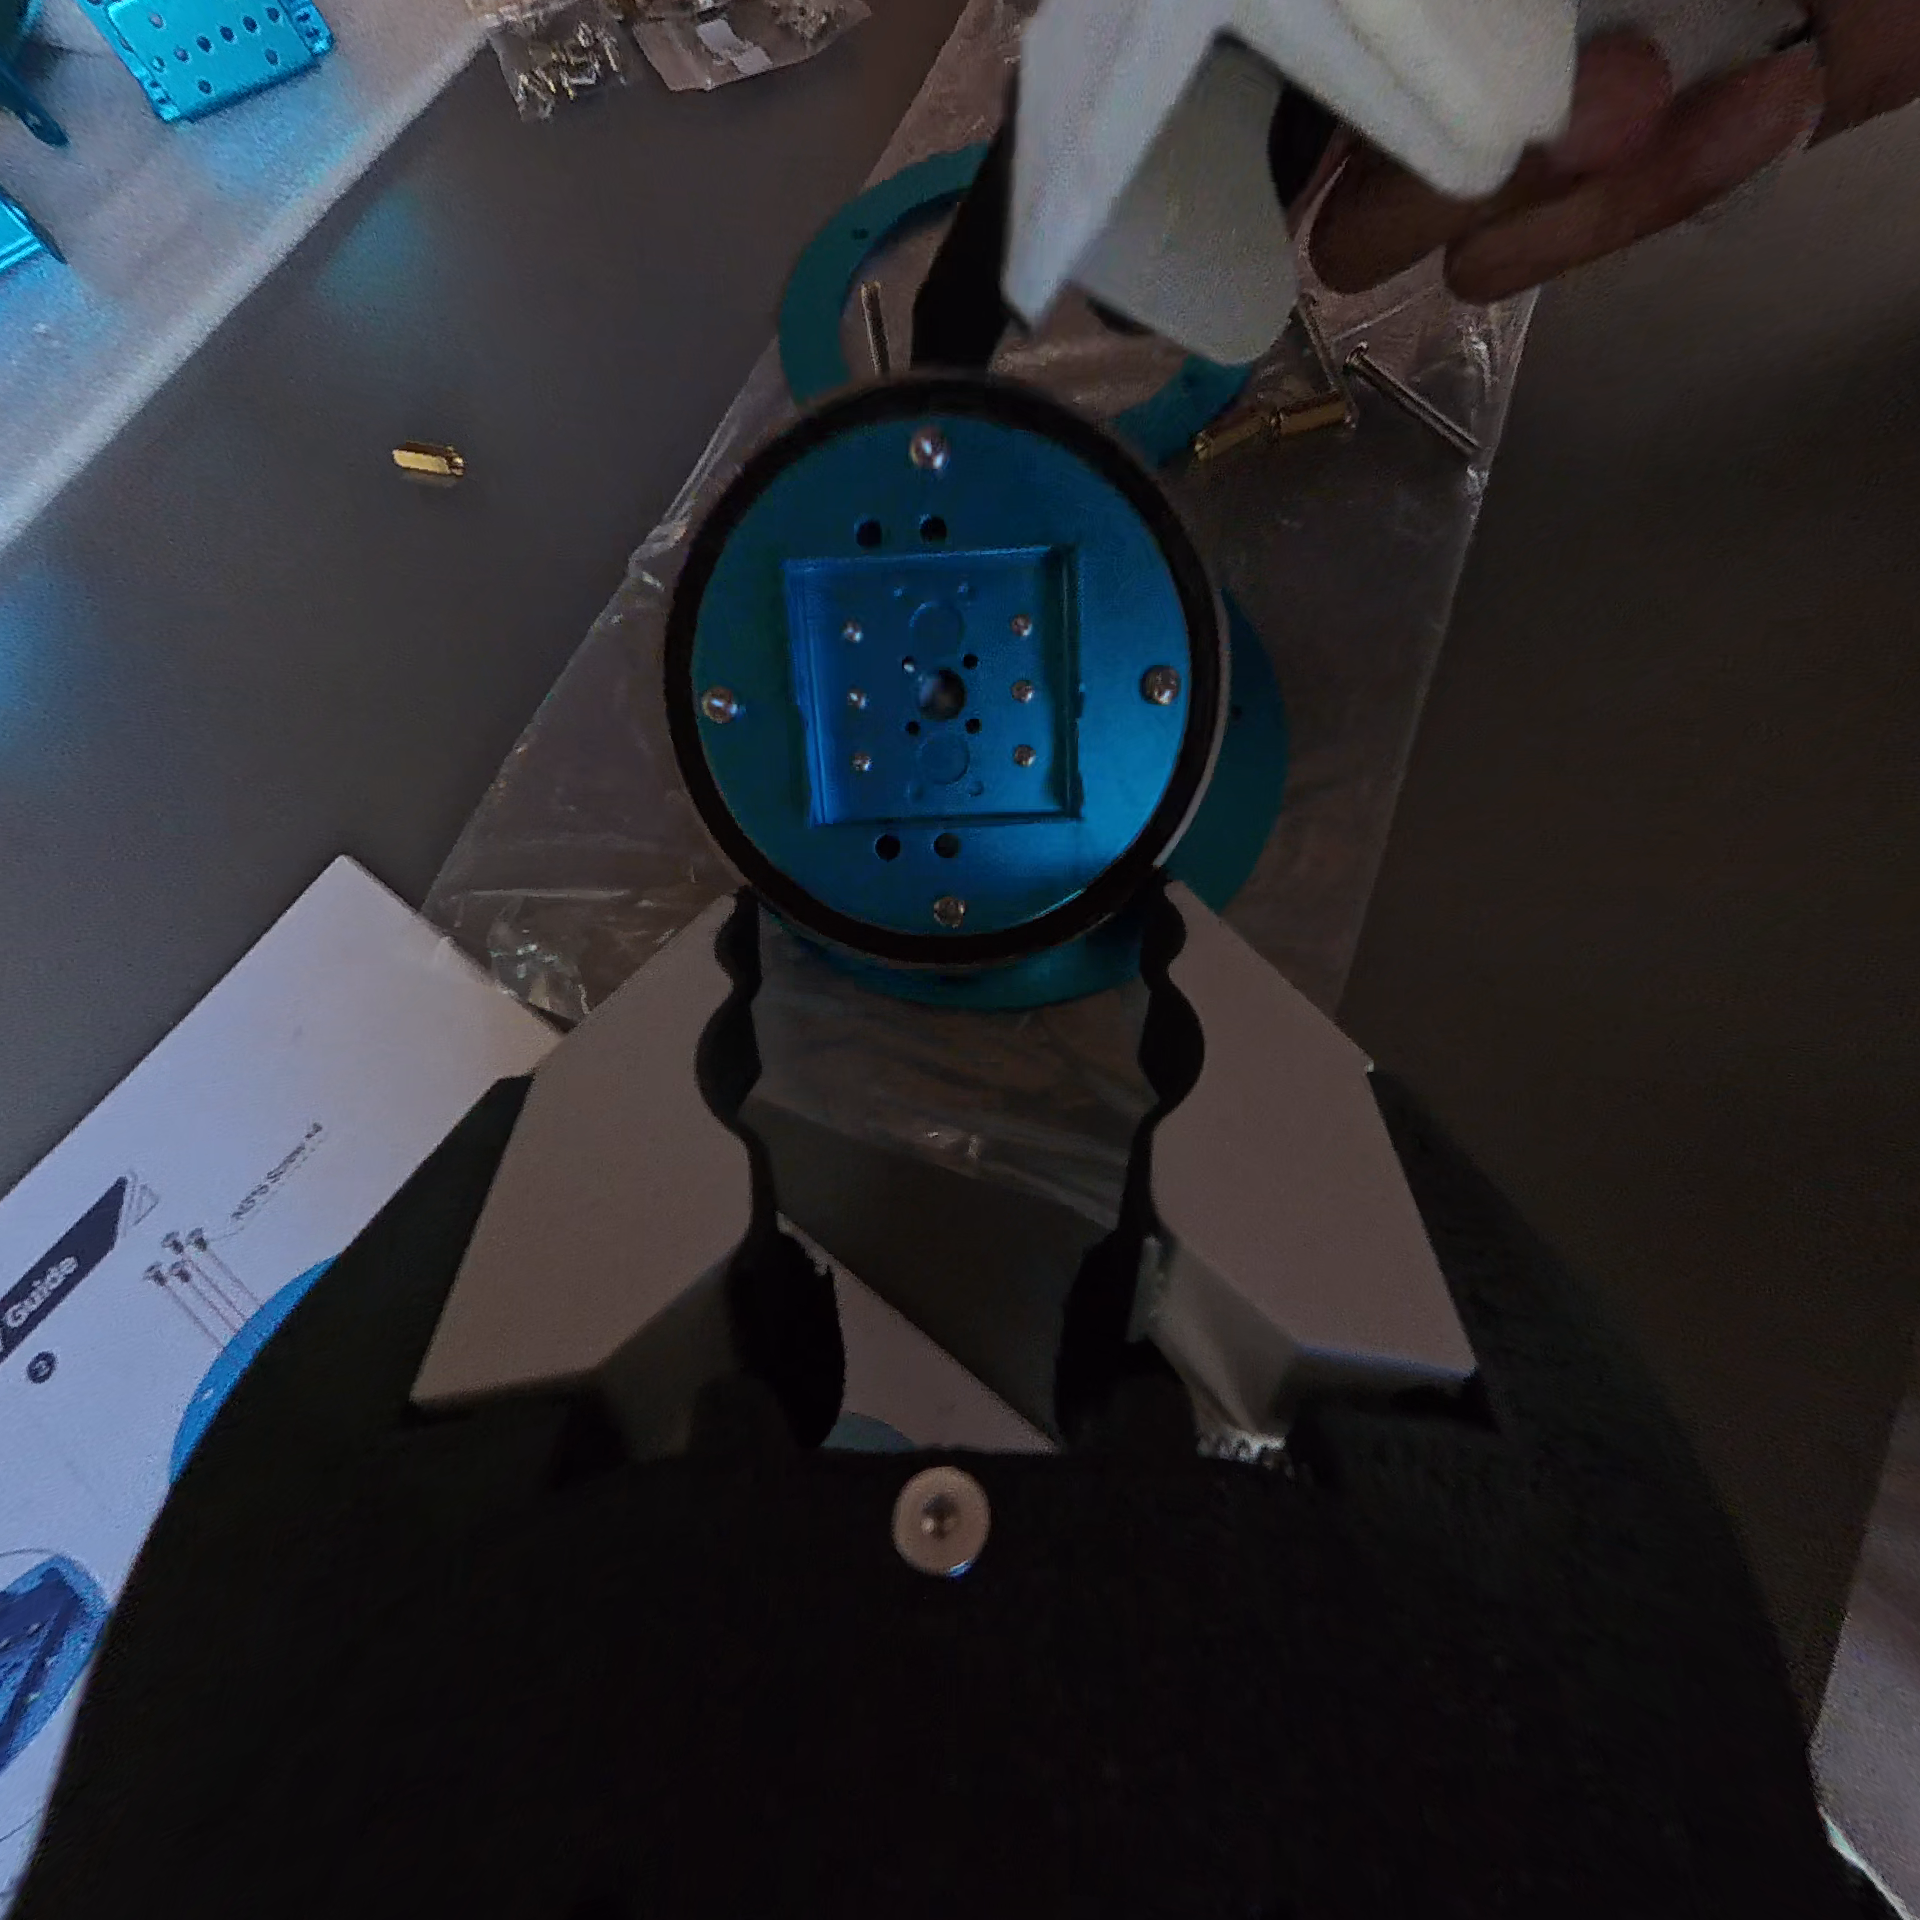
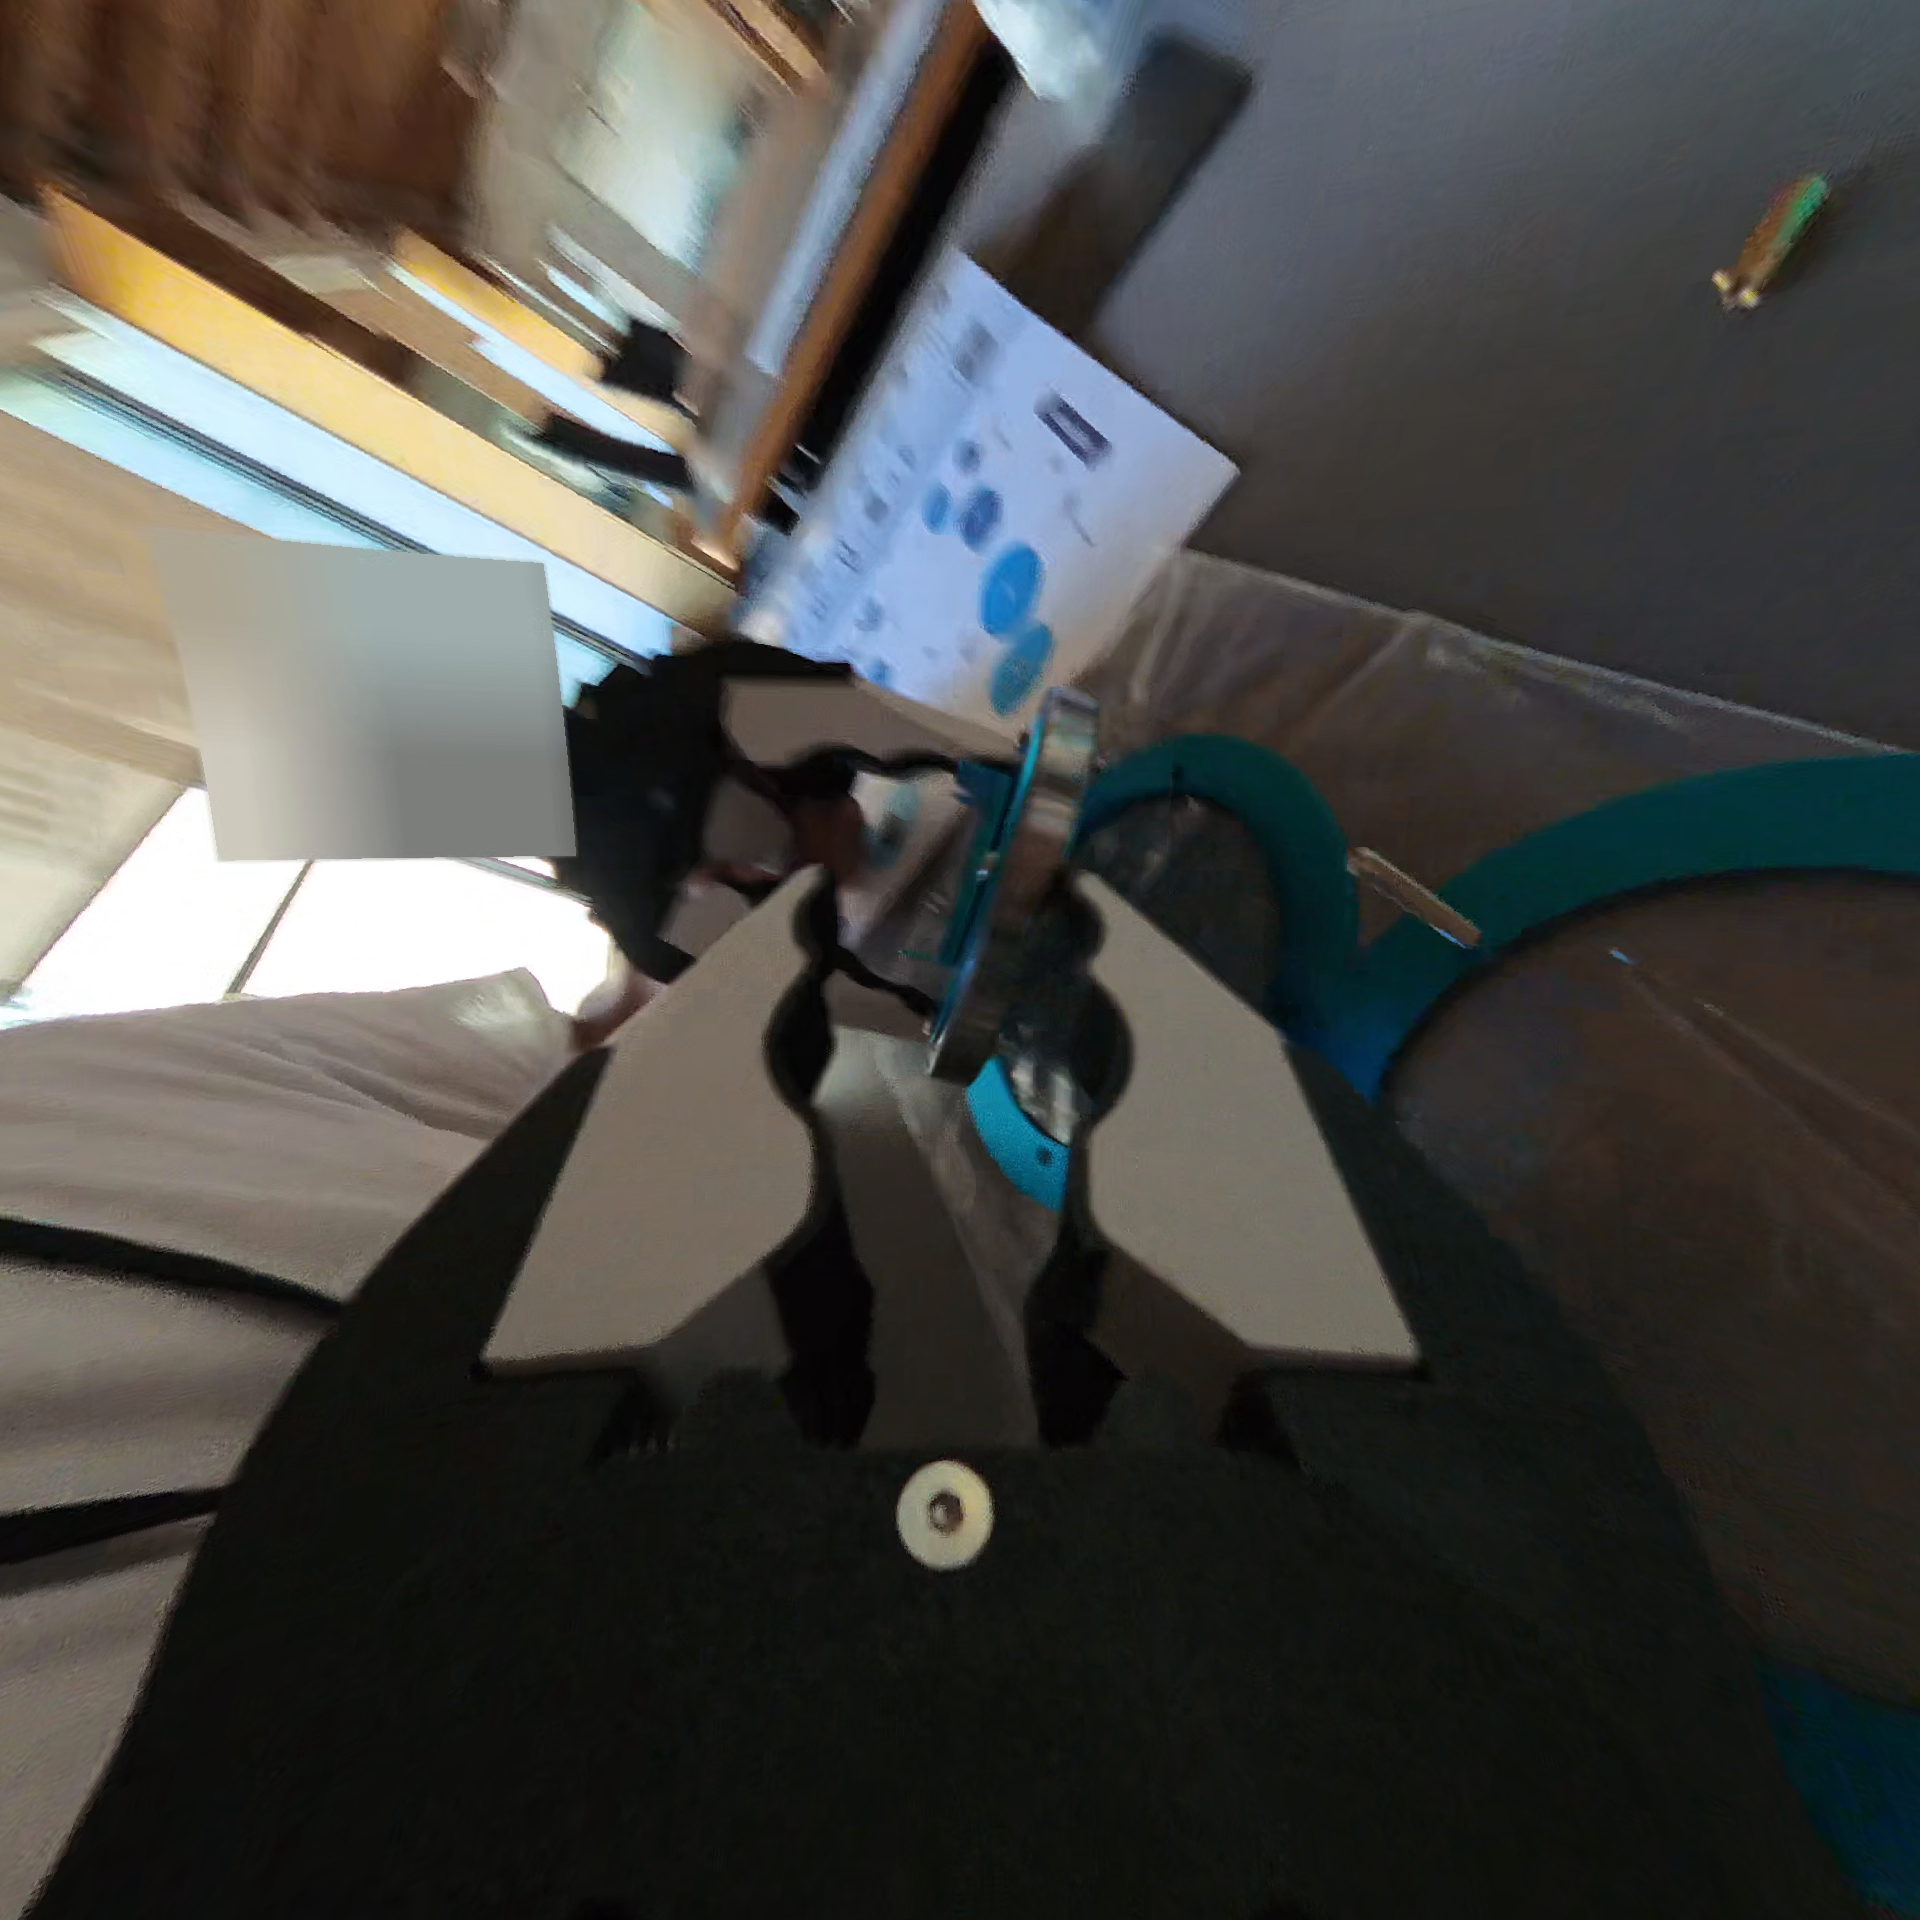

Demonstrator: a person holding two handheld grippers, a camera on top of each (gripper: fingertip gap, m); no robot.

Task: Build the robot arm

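My left gripper (image 1: 951, 899) is shut on a round blue metal disc (image 1: 940, 675) with a black outer ring and a square blue plate screwed to its middle. It holds the disc upright by the rim, facing the camera. In the right wrist view the disc (image 2: 1023, 862) shows edge-on, with the left gripper's fingers (image 2: 790, 717) on it. My right gripper (image 2: 945, 894) is open, its jaws standing apart on either side of the disc's edge. In the left wrist view one of its black fingers (image 1: 961, 270) reaches the disc's top, with a hand (image 1: 1610, 177) behind.
A clear plastic bag (image 1: 1351, 623) lies on the grey table under the disc. On it are teal rings (image 1: 821, 301) (image 2: 1662, 821), brass standoffs (image 1: 1273, 421) and long screws (image 1: 1413, 400). A lone standoff (image 1: 428, 460) lies left. A printed sheet (image 1: 260, 1091) and blue plates (image 1: 218, 52) sit nearby. My hands' fingertips stand some 7 centimetres from each other. Both grippers' tips are roughly 15 centimetres from the lone standoff (image 1: 428, 460). My right wrist view (image 2: 1764, 246) looks at it from another angle.
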